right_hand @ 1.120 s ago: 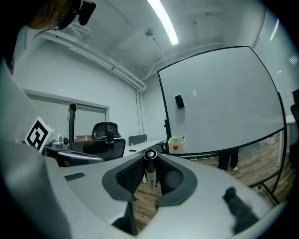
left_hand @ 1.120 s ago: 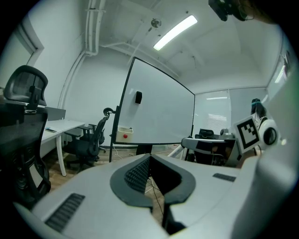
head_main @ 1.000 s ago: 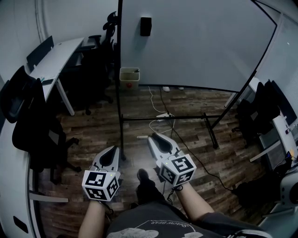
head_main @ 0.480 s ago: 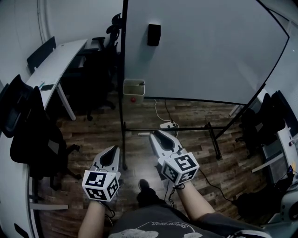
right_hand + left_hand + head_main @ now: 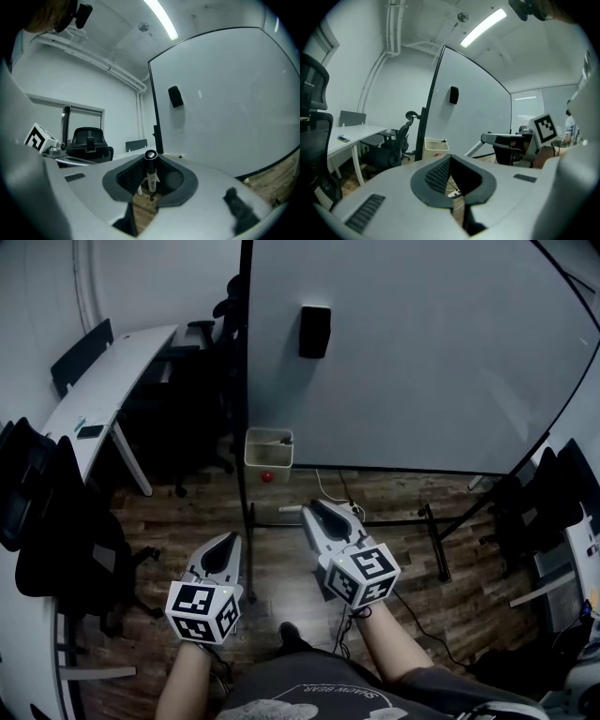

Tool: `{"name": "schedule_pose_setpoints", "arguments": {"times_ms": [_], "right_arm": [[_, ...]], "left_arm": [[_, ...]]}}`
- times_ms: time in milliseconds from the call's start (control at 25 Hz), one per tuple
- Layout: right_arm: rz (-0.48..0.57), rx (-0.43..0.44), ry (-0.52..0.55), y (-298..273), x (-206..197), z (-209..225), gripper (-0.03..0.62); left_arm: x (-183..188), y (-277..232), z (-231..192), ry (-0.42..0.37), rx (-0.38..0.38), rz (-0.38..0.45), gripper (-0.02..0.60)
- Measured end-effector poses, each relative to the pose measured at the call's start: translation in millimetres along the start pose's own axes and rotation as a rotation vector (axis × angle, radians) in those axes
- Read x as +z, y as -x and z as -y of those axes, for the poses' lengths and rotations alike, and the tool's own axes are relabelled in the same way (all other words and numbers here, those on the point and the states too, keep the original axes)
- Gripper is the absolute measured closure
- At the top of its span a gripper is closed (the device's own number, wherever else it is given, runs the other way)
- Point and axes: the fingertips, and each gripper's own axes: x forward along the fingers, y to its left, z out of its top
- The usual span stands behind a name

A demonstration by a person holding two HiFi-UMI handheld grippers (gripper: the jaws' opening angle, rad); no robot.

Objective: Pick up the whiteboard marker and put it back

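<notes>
Though light and rigid, likely slipping if loosely pinched: clamping whiteboard marker (image 5: 150, 174) mid-barrel in right gripper (image 5: 316, 513) (left gripper (image 5: 449, 161) closed, empty).

on my shirt (image 5: 314, 697), just below the cube (image 5: 362, 575) of my right gripper (image 5: 315, 512), a curved line of print, upside down to me, seems to read "shadow bear". that cube bears square black-and-white codes. the whiteboard marker (image 5: 150, 174) has a label too small to read.
</notes>
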Motion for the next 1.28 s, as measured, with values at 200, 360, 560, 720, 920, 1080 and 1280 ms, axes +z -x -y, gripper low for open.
{"name": "schedule_pose_setpoints", "arguments": {"times_ms": [200, 360, 560, 720, 920, 1080, 1280], "right_arm": [[0.015, 0.004, -0.007, -29.7, 16.6, 23.2, 0.513], [0.036, 0.042, 0.008, -51.1, 21.5, 38.7, 0.513], [0.047, 0.058, 0.002, -75.5, 28.3, 60.2, 0.513], [0.044, 0.063, -0.004, -94.3, 27.1, 77.2, 0.513], [0.023, 0.082, -0.024, -116.8, 16.6, 91.5, 0.513], [-0.005, 0.103, -0.031, -133.0, 5.0, 93.2, 0.513], [-0.036, 0.128, -0.047, -145.0, -10.0, 93.6, 0.513]], "left_arm": [[8.5, -32.2, -6.5, -0.009, 0.007, -0.004, 0.568], [17.4, -57.1, -14.7, -0.013, 0.020, 0.000, 0.568], [26.9, -91.1, -21.2, -0.018, 0.024, 0.007, 0.568], [28.7, -113.5, -24.8, -0.017, 0.028, 0.000, 0.568], [28.5, -132.9, -35.2, -0.014, 0.051, -0.011, 0.568], [25.4, -143.4, -47.9, -0.001, 0.072, -0.025, 0.568], [20.9, -155.7, -51.2, 0.009, 0.080, -0.039, 0.568]]}}
